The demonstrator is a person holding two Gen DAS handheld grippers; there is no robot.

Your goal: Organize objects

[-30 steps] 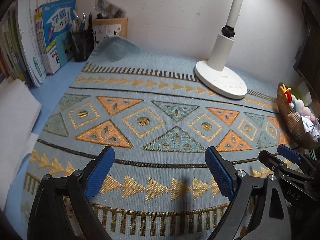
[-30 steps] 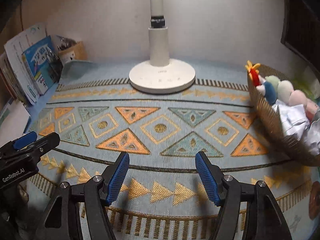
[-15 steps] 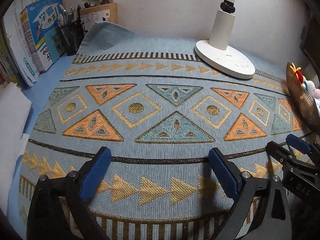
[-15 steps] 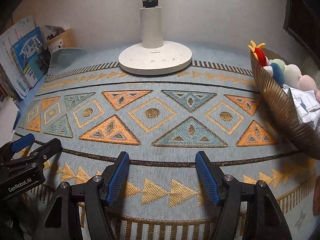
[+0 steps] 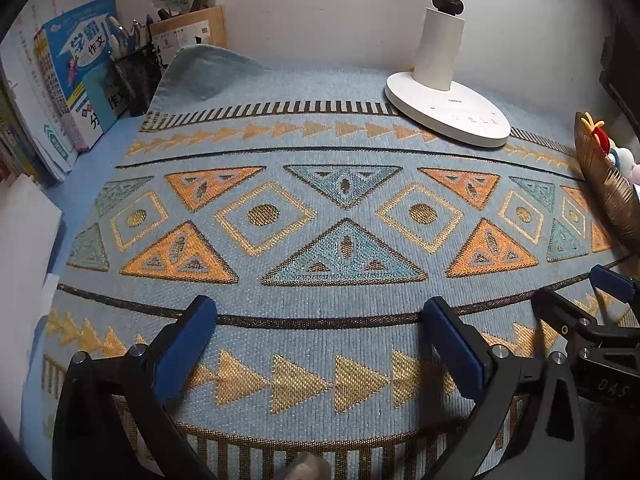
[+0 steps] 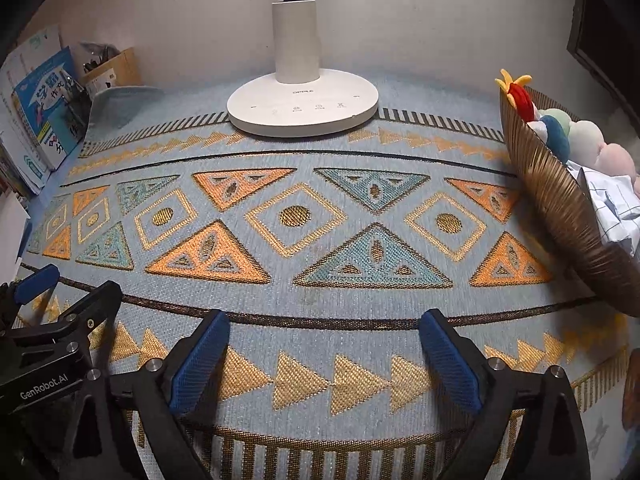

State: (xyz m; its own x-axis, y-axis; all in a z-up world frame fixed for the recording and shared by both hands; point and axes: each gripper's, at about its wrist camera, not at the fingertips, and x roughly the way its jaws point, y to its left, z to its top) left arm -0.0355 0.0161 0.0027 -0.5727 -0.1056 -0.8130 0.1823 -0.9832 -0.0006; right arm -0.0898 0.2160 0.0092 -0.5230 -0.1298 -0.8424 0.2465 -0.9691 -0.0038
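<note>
A woven brown basket [image 6: 560,208] stands at the mat's right edge and holds plush toys [image 6: 584,136] and a crumpled checked cloth [image 6: 616,204]; the left wrist view catches its rim [image 5: 604,176]. My left gripper [image 5: 320,312] hovers open over the patterned mat [image 5: 320,128], nothing between its blue pads. My right gripper [image 6: 324,320] hangs beside it over the same mat, jaws opening wide and empty. Each gripper sees a finger of the other: the right one's finger [image 5: 612,280], the left one's finger [image 6: 36,284].
A white desk lamp's round base [image 6: 302,108] sits at the back centre against the wall. Books [image 5: 76,68], a mesh pen holder [image 5: 136,76] and a cardboard box [image 5: 192,32] crowd the back left. White paper [image 5: 24,248] lies left of the mat.
The right gripper's jaws have spread much wider. The left jaws widened a little earlier. Both views have tipped down toward the mat.
</note>
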